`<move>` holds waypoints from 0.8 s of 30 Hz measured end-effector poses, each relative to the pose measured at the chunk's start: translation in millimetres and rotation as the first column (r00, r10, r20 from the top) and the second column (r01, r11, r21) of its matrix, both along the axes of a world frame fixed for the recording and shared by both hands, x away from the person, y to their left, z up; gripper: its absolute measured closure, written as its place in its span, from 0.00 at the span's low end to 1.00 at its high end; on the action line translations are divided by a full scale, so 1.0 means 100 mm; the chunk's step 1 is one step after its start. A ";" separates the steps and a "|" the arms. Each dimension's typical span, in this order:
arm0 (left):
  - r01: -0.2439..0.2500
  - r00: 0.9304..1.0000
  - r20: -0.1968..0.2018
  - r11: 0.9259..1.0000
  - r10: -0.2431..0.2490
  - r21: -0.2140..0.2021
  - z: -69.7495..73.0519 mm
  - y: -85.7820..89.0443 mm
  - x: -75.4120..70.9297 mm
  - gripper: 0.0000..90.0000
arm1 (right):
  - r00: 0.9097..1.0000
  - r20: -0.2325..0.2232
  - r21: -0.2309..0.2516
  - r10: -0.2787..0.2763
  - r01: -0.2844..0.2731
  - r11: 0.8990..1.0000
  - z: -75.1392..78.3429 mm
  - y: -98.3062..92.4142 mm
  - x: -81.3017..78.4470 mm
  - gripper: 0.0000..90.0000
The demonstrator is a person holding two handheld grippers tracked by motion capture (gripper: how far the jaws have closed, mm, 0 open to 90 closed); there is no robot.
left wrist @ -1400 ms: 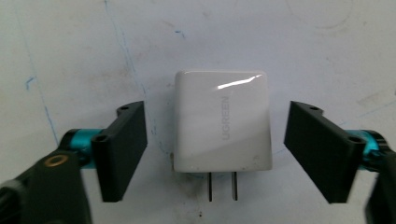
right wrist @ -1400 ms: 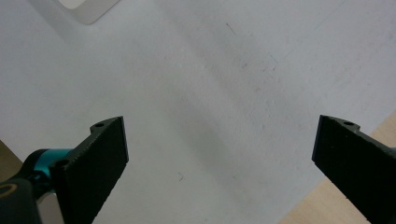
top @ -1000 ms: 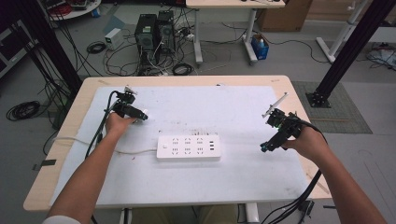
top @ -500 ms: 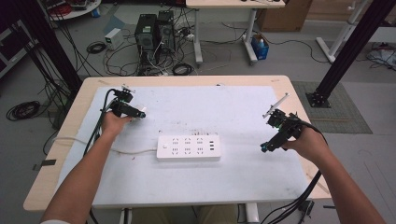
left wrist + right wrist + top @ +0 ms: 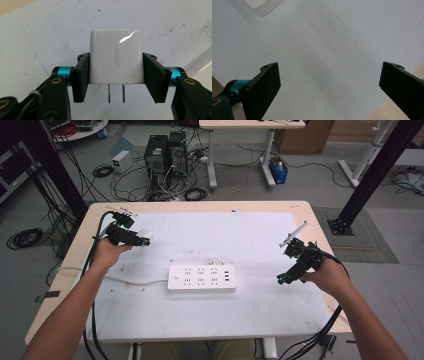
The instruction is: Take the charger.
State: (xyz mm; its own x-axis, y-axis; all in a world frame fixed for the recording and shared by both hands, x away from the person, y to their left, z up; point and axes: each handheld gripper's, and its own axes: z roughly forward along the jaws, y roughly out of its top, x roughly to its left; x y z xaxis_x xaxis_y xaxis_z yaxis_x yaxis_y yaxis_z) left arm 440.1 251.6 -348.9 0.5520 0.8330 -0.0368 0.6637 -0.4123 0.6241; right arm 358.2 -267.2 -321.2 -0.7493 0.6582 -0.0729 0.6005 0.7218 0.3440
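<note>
Grey workshop floor is lying around a wooden table (image 5: 65, 285), with computer towers (image 5: 164, 154) and loose cables (image 5: 102, 170) sitting on the floor past its far edge. A white sheet (image 5: 240, 240) is covering most of the tabletop, marked with faint scuffs and pen lines.

Item: white power strip (image 5: 201, 279). It is lying flat near the middle of the sheet, somewhat toward the near edge, with its white cord (image 5: 127, 280) running off toward the left edge of the table.

Item: white charger (image 5: 115, 57), a glossy wall-plug block with grey lettering on its face. The left gripper (image 5: 116, 75) is holding it, jaws pressing on its two opposite sides, the two metal prongs (image 5: 116, 93) pointing out below the block in the left gripper view. In the high view the charger (image 5: 144, 236) is sitting above the sheet's far left part, well apart from the power strip.

Item: left gripper (image 5: 137, 240). It is being carried by a hand near the far left corner of the sheet, its cable trailing over the left edge.

Item: right gripper (image 5: 285, 277). It is hovering near the right edge of the sheet, jaws standing wide apart with nothing between them. In the right gripper view the bare sheet (image 5: 324, 50) is lying beneath the right gripper (image 5: 329, 85).
</note>
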 end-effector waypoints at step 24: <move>0.190 0.981 0.041 0.982 -0.190 -0.002 0.45 -0.27 -0.73 0.47 | 0.995 0.082 0.070 -0.056 0.050 0.996 0.06 0.09 -0.07 0.03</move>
